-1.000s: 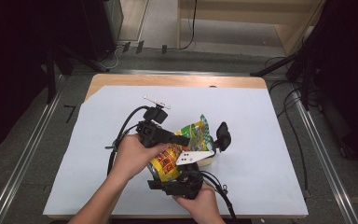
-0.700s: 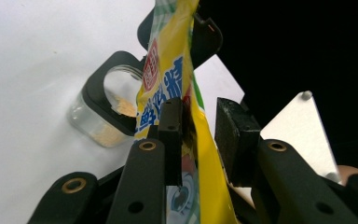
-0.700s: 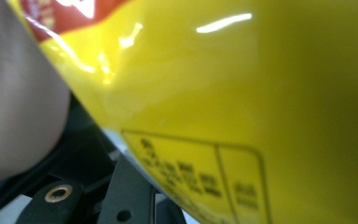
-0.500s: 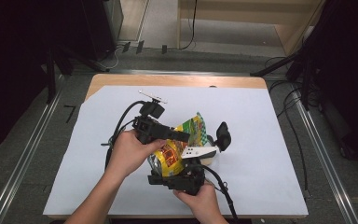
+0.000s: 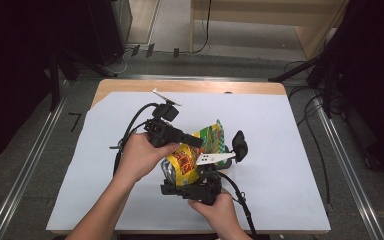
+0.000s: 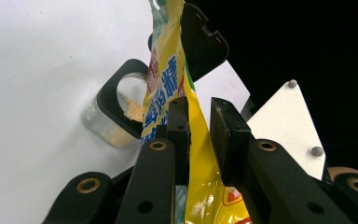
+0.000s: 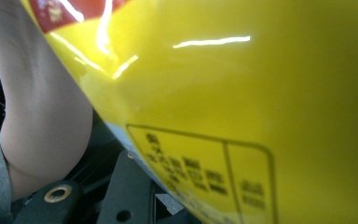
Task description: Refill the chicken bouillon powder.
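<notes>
Gripping a yellow bag (image 5: 187, 161) from two sides, both grippers sat near the middle of the white sheet (image 5: 280, 130), a touch toward six o'clock. The left gripper (image 5: 192, 140) came in from nine o'clock and lay across the bag's upper half. In the left gripper view its jaws had just been closing, with the bag (image 6: 170, 79) running up between them: one pad was against the foil, while a thin gap showed at the other, so no firm pinch there. The right gripper (image 5: 192, 189) worked from six o'clock, right under the bag, with its grey plate (image 5: 214, 158) jutting toward three. In the right gripper view the bag's glossy yellow face (image 7: 242, 93) crowded the lens and hid the pads, so how far those jaws stood I could not tell. A forearm (image 7: 42, 112) showed at that view's nine o'clock. The bag's green top (image 5: 212, 134) pointed toward one o'clock. In the left gripper view, a small clear jar (image 6: 114, 114) with a black rim lay on the sheet just behind the bag, crumbs inside. A black piece (image 5: 239, 145) stood at three o'clock of the bag.
</notes>
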{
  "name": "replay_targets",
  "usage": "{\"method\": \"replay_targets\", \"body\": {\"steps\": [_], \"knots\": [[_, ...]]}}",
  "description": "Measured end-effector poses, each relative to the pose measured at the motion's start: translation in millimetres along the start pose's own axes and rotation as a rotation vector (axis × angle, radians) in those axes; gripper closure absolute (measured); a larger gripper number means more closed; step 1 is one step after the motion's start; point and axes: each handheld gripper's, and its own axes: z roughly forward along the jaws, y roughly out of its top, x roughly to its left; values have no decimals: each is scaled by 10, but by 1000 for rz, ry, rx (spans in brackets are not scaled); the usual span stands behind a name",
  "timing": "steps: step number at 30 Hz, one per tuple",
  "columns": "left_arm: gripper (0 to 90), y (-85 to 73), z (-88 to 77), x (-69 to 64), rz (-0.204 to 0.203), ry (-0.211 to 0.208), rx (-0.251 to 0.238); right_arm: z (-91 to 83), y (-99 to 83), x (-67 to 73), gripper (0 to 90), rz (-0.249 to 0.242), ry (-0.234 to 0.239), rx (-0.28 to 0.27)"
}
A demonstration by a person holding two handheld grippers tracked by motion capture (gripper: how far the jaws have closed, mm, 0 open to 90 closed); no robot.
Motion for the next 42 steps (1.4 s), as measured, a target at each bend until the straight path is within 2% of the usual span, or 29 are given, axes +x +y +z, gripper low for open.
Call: {"method": "replay_targets", "body": {"steps": [2, 6, 9, 15, 18, 22, 24, 27, 29, 33, 35, 38, 42], "knots": [[758, 24, 25, 17, -15, -14, 10, 0, 4, 0, 699, 6, 8, -10], [827, 77, 74, -63, 33, 64, 42, 21, 3, 24, 679, 6, 15, -6], [857, 106, 83, -89, 54, 92, 58, 26, 8, 29, 649, 7, -1, -4], [864, 116, 72, -85, 41, 103, 70, 44, -13, 57, 677, -27, -65, 14], [862, 138, 78, -71, 21, 99, 70, 31, -4, 67, 683, 1, -66, 8], [858, 207, 90, -76, 12, 122, 81, -2, 22, 73, 668, 42, -30, -17], [859, 244, 102, -81, 15, 138, 94, -20, 41, 108, 645, 47, -49, -21], [859, 272, 121, -107, 12, 139, 93, -40, 58, 157, 649, 3, -103, -4], [859, 285, 142, -124, 15, 140, 100, -51, 66, 173, 652, 1, -125, 5], [858, 320, 166, -174, 26, 152, 98, -80, 94, 175, 657, 8, -129, 4], [856, 343, 167, -182, 19, 151, 101, -102, 110, 175, 650, -5, -126, 6], [855, 378, 159, -184, 16, 153, 114, -106, 136, 211, 622, -56, -149, 25], [853, 381, 149, -191, 16, 153, 117, -68, 142, 299, 639, -156, -235, 62]]}}
